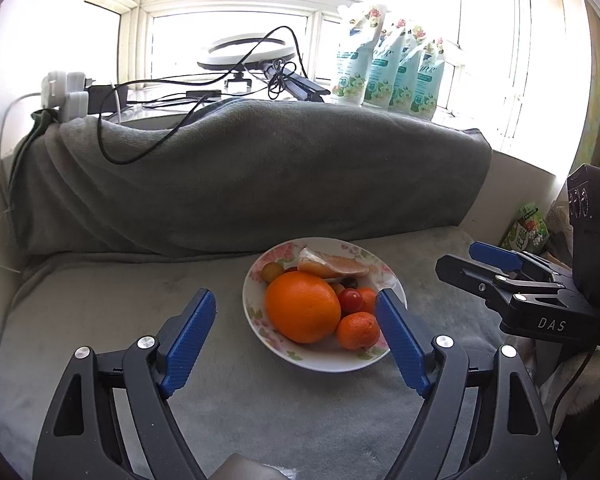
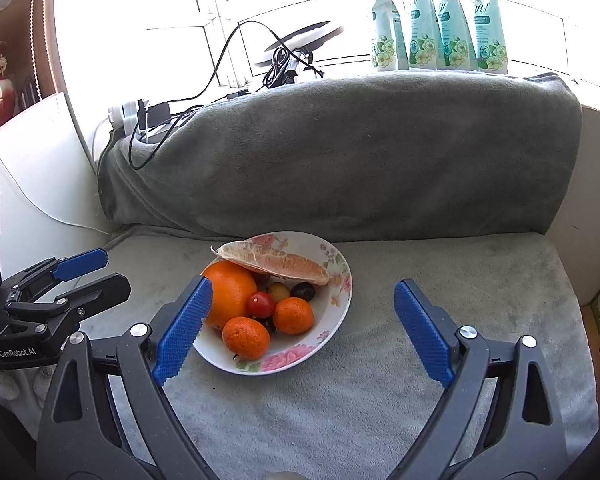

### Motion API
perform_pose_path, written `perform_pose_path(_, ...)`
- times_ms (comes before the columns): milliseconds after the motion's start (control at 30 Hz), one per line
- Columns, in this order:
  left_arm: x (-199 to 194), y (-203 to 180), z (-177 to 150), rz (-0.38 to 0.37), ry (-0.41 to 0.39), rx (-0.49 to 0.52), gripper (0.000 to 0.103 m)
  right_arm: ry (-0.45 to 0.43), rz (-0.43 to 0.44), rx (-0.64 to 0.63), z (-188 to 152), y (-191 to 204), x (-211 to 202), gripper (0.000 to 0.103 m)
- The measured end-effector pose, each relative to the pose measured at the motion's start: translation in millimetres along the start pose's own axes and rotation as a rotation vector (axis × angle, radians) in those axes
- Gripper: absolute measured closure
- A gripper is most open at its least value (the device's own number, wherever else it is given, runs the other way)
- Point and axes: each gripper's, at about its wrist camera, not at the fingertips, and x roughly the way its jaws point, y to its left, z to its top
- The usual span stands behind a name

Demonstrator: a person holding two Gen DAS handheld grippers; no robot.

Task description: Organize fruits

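Note:
A floral plate [image 1: 320, 361] [image 2: 332, 304] sits on the grey blanket. It holds a large orange [image 1: 303, 306] [image 2: 228, 294], two mandarins [image 1: 358, 330] [image 2: 294, 315], a red cherry tomato [image 1: 351, 299] [image 2: 261, 305], some grapes [image 2: 303, 291] and a peeled citrus segment [image 1: 332, 266] [image 2: 276, 262]. My left gripper [image 1: 296, 300] stands open just in front of the plate's left side, nothing between its blue pads. My right gripper [image 2: 304, 286] is open too, in front of the plate's right side, and touches no fruit. Each gripper shows at the edge of the other's view.
A rolled grey blanket [image 1: 252, 176] rises like a wall behind the plate. On the sill behind it are several floral pouches [image 1: 388, 72], a ring light [image 1: 244, 52], cables and a power strip [image 1: 66, 94]. A green box [image 1: 528, 232] stands at the right edge.

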Motion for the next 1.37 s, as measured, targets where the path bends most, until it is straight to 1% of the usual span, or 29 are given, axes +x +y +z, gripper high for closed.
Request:
perform_pose_path(267,-5.5,-2.6,-1.1,0.020,-0.001,0.011,0.019,0.004,-0.010,0.005,-2.1,0.3,-0.6,0.009)
perform_pose_path(1033,-8.5,-5.9,-3.5,0.015,-0.001,0.018,0.018,0.015,-0.018,0.010,-5.2,-1.0,2.2,0.009)
perform_pose_path(1367,-10.7,-5.1,-4.5,0.010,-0.015,0.019,0.018,0.033,-0.042,0.028,-11.5,-2.5,5.6,0.009)
